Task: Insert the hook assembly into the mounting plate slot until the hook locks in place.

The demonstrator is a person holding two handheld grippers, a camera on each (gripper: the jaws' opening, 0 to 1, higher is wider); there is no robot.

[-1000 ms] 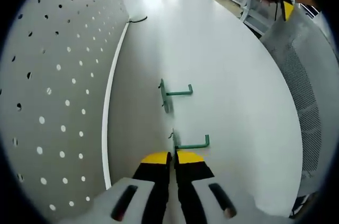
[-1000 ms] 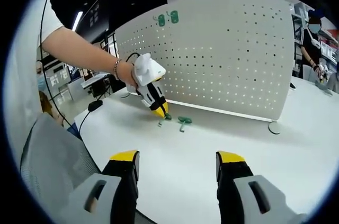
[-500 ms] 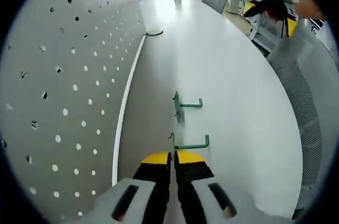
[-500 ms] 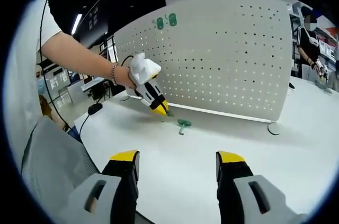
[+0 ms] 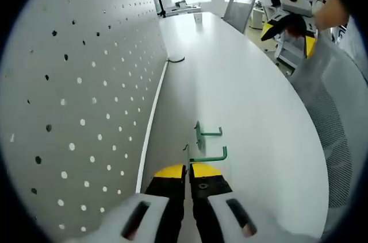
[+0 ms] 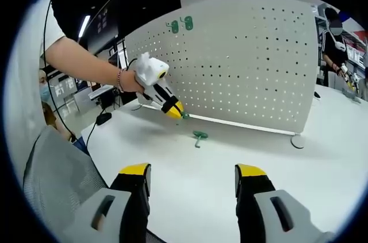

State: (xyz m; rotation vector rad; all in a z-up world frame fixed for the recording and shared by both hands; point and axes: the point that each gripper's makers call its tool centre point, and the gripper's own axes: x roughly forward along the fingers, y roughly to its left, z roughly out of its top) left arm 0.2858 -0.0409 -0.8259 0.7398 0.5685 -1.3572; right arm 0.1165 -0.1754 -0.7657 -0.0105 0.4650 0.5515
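My left gripper (image 5: pixel 188 169) has lifted its thin green wire hook (image 5: pixel 205 155) off the smooth white counter (image 5: pixel 253 99), fingers clamped; right gripper (image 6: pixel 192 177) fingers spread, empty.

White table (image 5: pixel 241 88), grey mesh chair (image 5: pixel 336 134), black cable (image 6: pixel 95 122)

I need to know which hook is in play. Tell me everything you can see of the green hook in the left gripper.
The held hook is a slim green piece, metal or plastic by its look, with a flat back plate, a straight arm and an upturned tip. The left gripper, jaws shut, pinches its plate edge-on, so the arm points sideways toward the open table. In the right gripper view it hangs above the table in front of the white pegboard, touching neither, apart from the other hook lying on the table.
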